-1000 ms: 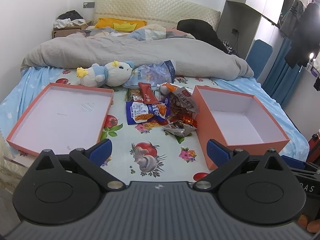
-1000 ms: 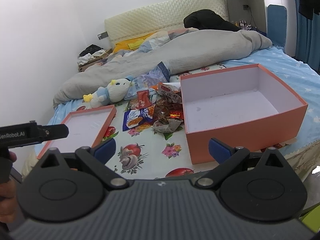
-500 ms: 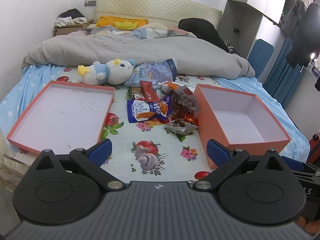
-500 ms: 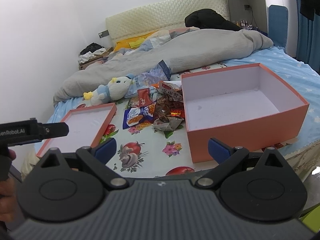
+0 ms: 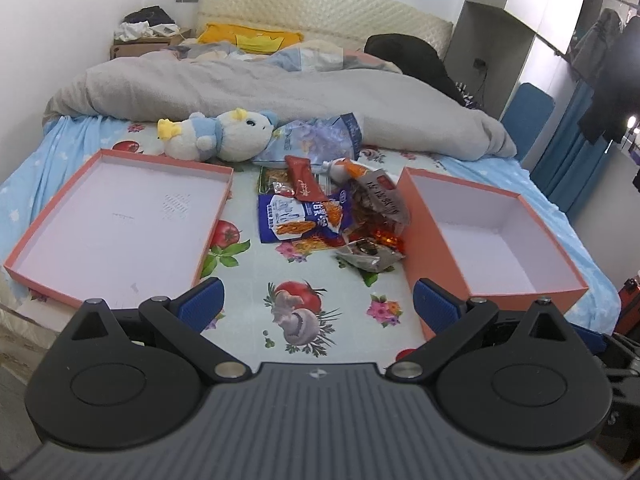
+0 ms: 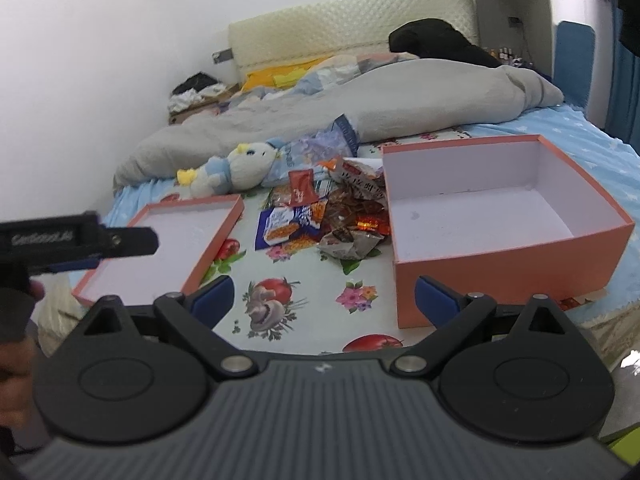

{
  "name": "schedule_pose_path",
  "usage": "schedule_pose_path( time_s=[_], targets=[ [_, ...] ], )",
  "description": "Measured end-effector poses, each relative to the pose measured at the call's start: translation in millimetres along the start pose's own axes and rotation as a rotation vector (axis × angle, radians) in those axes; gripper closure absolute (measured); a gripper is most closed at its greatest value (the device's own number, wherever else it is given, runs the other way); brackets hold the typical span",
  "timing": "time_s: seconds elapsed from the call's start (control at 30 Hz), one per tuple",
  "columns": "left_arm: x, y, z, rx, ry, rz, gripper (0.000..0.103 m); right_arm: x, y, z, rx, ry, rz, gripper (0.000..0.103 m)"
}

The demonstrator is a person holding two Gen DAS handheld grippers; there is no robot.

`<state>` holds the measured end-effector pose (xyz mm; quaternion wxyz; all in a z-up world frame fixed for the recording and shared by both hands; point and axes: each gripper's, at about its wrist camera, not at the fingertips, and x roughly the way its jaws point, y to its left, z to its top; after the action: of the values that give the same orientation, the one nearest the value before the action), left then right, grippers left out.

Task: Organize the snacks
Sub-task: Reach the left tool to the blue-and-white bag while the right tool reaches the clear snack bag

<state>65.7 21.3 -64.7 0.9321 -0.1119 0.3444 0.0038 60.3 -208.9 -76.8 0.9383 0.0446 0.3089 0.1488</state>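
A heap of snack packets lies mid-bed: a blue packet (image 5: 304,218) (image 6: 286,222), a red sachet (image 5: 303,179) (image 6: 301,187), a grey crumpled packet (image 5: 370,258) (image 6: 348,244) and a large pale blue bag (image 5: 316,140) (image 6: 316,148). An empty deep orange box (image 5: 496,240) (image 6: 508,264) stands to their right. Its shallow orange lid (image 5: 116,220) (image 6: 208,248) lies open side up to their left. My left gripper (image 5: 318,300) and right gripper (image 6: 322,296) both hover open above the bed's near edge, short of the snacks, holding nothing.
A plush duck toy (image 5: 220,138) (image 6: 232,170) lies behind the lid. A rumpled grey duvet (image 5: 280,92) (image 6: 400,108) crosses the bed behind everything. The fruit-print sheet (image 5: 304,312) covers the near bed. In the right wrist view the other gripper's black body (image 6: 76,240) and a hand show at left.
Both grippers have edged forward toward the bed, so the snacks and boxes look slightly nearer. Nothing on the bed has moved, and both stay open.
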Motion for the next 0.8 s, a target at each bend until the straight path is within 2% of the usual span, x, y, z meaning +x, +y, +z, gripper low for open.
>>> schedule_pose_path(
  time_s=[0.03, 0.23, 0.4, 0.6, 0.8],
  targets=[
    [5, 2, 2, -0.001, 0.007, 0.003, 0.001, 4, 2, -1, -0.015, 0.004, 0.000, 0.011],
    [53, 16, 15, -0.007, 0.053, -0.015, 0.001, 36, 18, -3, -0.074, 0.040, 0.019, 0.020],
    [103, 31, 26, -0.029, 0.088, -0.028, 0.001, 76, 26, 0, -0.159, 0.056, 0.006, 0.021],
    [174, 45, 46, -0.078, 0.157, -0.105, 0.002, 123, 30, 11, -0.219, 0.069, -0.008, 0.020],
    [239, 47, 81, -0.092, 0.207, -0.134, 0.002, 177, 32, 25, -0.219, 0.186, 0.005, 0.020]
  ],
)
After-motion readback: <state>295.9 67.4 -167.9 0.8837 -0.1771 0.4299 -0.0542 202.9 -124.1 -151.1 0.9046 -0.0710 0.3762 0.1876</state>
